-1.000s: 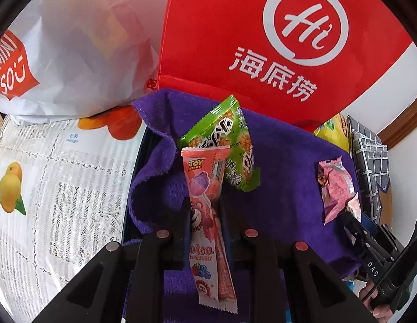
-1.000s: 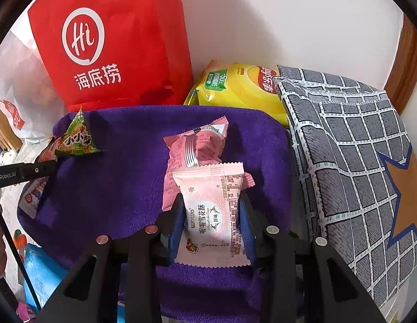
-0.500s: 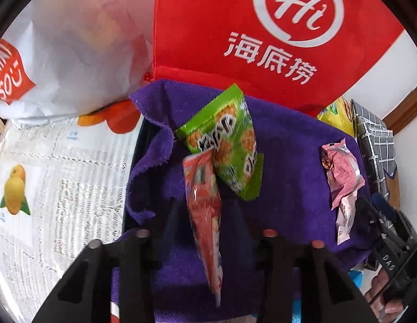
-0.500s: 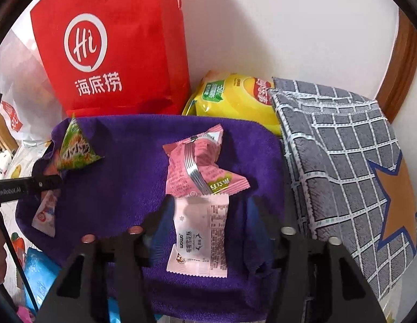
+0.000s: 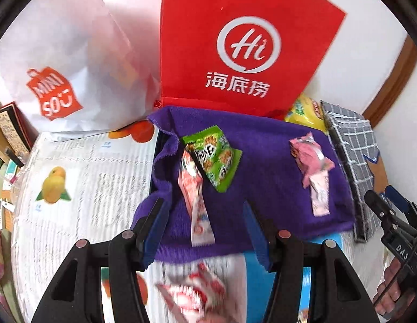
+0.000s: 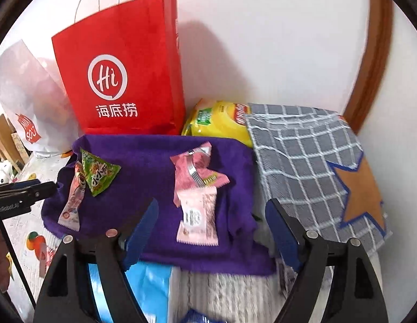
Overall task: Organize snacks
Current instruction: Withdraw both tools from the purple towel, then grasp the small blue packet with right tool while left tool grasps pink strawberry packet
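Note:
A purple cloth [image 5: 265, 145] [image 6: 143, 156] carries the snacks. On its left lie a long red-and-white stick packet [image 5: 195, 196] [image 6: 72, 204] and a green triangular packet [image 5: 214, 161] [image 6: 98, 173] overlapping its top. On the right a dark pink packet [image 5: 308, 156] [image 6: 193, 172] rests over a pale pink packet [image 5: 320, 193] [image 6: 199, 218]. My left gripper [image 5: 205, 220] hangs above the stick packet, jaws opening, pads clear of it. My right gripper [image 6: 211, 226] is also opening, above the pale pink packet without touching it.
A red paper bag [image 5: 235, 43] [image 6: 122, 75] and a white plastic bag [image 5: 57, 62] stand behind the cloth. A yellow chip bag [image 6: 219, 121] and a grey checked box [image 6: 310, 161] sit right. Fruit-printed paper [image 5: 73, 188] covers the left; blue packaging [image 6: 149, 285] lies in front.
Both grippers let go of their packets, opened and pulled up and back. The stick packet and the pale pink packet now lie on the cloth.

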A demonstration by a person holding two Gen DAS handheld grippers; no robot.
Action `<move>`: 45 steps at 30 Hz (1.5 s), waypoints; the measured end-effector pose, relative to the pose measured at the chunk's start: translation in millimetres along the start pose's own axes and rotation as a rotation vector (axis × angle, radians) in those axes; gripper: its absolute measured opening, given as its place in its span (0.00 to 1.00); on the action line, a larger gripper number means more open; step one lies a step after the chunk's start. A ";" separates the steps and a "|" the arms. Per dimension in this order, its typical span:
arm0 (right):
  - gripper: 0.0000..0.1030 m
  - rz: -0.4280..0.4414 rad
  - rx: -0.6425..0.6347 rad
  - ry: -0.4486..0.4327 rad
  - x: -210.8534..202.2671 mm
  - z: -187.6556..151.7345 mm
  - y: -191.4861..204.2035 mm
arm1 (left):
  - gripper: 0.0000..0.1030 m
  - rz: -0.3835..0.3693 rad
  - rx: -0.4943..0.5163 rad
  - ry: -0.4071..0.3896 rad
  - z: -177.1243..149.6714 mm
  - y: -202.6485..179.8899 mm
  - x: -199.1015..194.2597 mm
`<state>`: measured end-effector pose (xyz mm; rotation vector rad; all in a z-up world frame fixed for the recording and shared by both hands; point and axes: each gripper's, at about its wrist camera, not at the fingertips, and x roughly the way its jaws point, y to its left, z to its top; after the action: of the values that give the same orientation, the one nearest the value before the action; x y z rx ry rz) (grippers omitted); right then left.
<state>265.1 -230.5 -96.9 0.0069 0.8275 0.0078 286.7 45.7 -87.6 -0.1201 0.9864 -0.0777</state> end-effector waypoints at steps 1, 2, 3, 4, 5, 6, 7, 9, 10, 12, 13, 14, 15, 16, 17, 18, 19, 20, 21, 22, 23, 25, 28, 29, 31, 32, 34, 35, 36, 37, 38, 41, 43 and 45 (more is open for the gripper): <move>0.79 -0.012 0.006 0.006 -6.1 -2.8 -1.0 | 0.54 0.002 0.008 -0.005 -5.6 -1.1 -7.6; 0.79 -0.024 0.011 0.010 -10.5 -5.1 -2.0 | 0.54 0.002 0.016 -0.012 -10.4 -1.8 -13.8; 0.79 -0.044 0.013 0.014 -18.7 -10.0 -3.3 | 0.54 0.004 0.021 -0.018 -15.1 -2.8 -19.0; 0.79 -0.053 0.012 0.011 -24.3 -13.8 -4.4 | 0.54 0.006 0.026 -0.024 -19.7 -3.8 -24.0; 0.80 -0.056 0.010 0.006 -28.9 -17.4 -5.0 | 0.54 0.008 0.033 -0.031 -24.6 -4.7 -29.6; 0.80 -0.058 0.007 -0.003 -37.0 -23.4 -6.1 | 0.54 0.012 0.041 -0.038 -31.2 -5.5 -36.5; 0.80 -0.061 0.007 -0.006 -42.1 -28.1 -6.6 | 0.54 0.012 0.047 -0.047 -36.5 -5.7 -42.1; 0.80 -0.092 0.023 -0.005 -52.9 -37.9 -9.5 | 0.54 0.009 0.062 -0.060 -46.2 -5.7 -52.8; 0.80 -0.103 0.031 -0.006 -56.8 -41.5 -10.9 | 0.54 0.011 0.069 -0.061 -51.5 -6.3 -58.0; 0.80 -0.095 0.046 -0.012 -67.1 -49.9 -15.0 | 0.54 0.006 0.070 -0.062 -58.4 -6.4 -66.4; 0.80 -0.089 0.051 -0.013 -69.5 -52.7 -16.1 | 0.54 0.001 0.072 -0.064 -61.8 -6.2 -70.3; 0.80 -0.081 0.060 -0.013 -74.4 -57.2 -18.4 | 0.54 -0.003 0.076 -0.063 -66.5 -5.9 -75.2; 0.80 -0.077 0.068 -0.015 -78.5 -61.0 -20.3 | 0.54 -0.004 0.078 -0.063 -69.5 -5.5 -78.5; 0.80 -0.072 0.074 -0.020 -82.0 -64.6 -22.0 | 0.54 -0.005 0.077 -0.064 -72.5 -5.1 -81.4; 0.80 -0.066 0.079 -0.023 -84.4 -67.2 -23.3 | 0.54 -0.005 0.075 -0.066 -75.8 -4.6 -84.9; 0.80 -0.056 0.083 -0.026 -88.1 -70.9 -25.1 | 0.54 -0.003 0.074 -0.067 -78.1 -3.8 -86.4; 0.80 -0.047 0.086 -0.025 -90.8 -73.8 -26.6 | 0.54 0.002 0.071 -0.068 -80.9 -2.2 -89.0; 0.80 -0.040 0.090 -0.019 -92.1 -75.4 -27.7 | 0.54 0.009 0.066 -0.066 -83.4 -0.2 -90.8; 0.80 -0.034 0.097 -0.010 -93.4 -77.8 -29.4 | 0.54 0.012 0.059 -0.059 -85.8 2.8 -92.1; 0.80 -0.030 0.101 -0.004 -93.8 -79.8 -30.4 | 0.54 0.011 0.051 -0.053 -88.1 5.8 -93.3; 0.80 -0.030 0.103 0.003 -93.7 -82.5 -31.4 | 0.56 0.009 0.047 -0.050 -89.4 7.0 -93.8; 0.80 -0.026 0.100 0.019 -91.7 -87.0 -32.6 | 0.61 0.009 0.038 -0.049 -93.7 11.5 -96.0; 0.80 -0.007 0.096 0.020 -88.6 -94.8 -32.9 | 0.65 0.019 0.021 -0.056 -98.3 17.5 -98.7; 0.80 -0.005 0.087 0.020 -87.3 -97.2 -32.1 | 0.67 0.021 0.014 -0.059 -99.4 20.0 -99.1; 0.80 0.001 0.075 0.022 -82.7 -100.8 -30.8 | 0.67 0.025 0.004 -0.063 -100.3 23.9 -99.3; 0.80 0.004 0.070 0.027 -79.1 -102.6 -29.7 | 0.67 0.027 0.000 -0.063 -100.6 25.6 -99.1; 0.74 0.010 0.066 0.041 -71.3 -105.5 -28.1 | 0.67 0.029 -0.011 -0.061 -100.9 29.7 -97.8; 0.68 0.017 0.059 0.055 -65.0 -107.4 -26.2 | 0.67 0.028 -0.012 -0.060 -100.8 30.5 -97.4; 0.66 0.023 0.052 0.064 -60.6 -108.9 -24.9 | 0.67 0.028 -0.011 -0.059 -100.6 31.7 -96.1; 0.66 0.031 0.044 0.076 -54.2 -111.2 -23.2 | 0.67 0.029 -0.009 -0.059 -100.3 32.7 -94.6; 0.64 0.035 0.041 0.085 -49.0 -113.2 -22.6 | 0.67 0.030 -0.007 -0.058 -100.2 33.4 -93.6; 0.58 0.067 0.044 0.116 -31.9 -117.6 -21.1 | 0.67 0.043 -0.013 -0.051 -98.0 36.7 -86.5; 0.58 0.084 0.035 0.137 -22.2 -120.1 -18.3 | 0.67 0.047 -0.018 -0.044 -96.5 38.2 -82.2; 0.58 0.094 0.021 0.145 -14.3 -123.0 -15.8 | 0.67 0.048 -0.024 -0.035 -94.5 39.9 -76.9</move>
<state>164.9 -246.1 -169.7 0.0652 0.9720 0.0892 166.0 88.2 -81.1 -0.1193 0.9552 -0.0201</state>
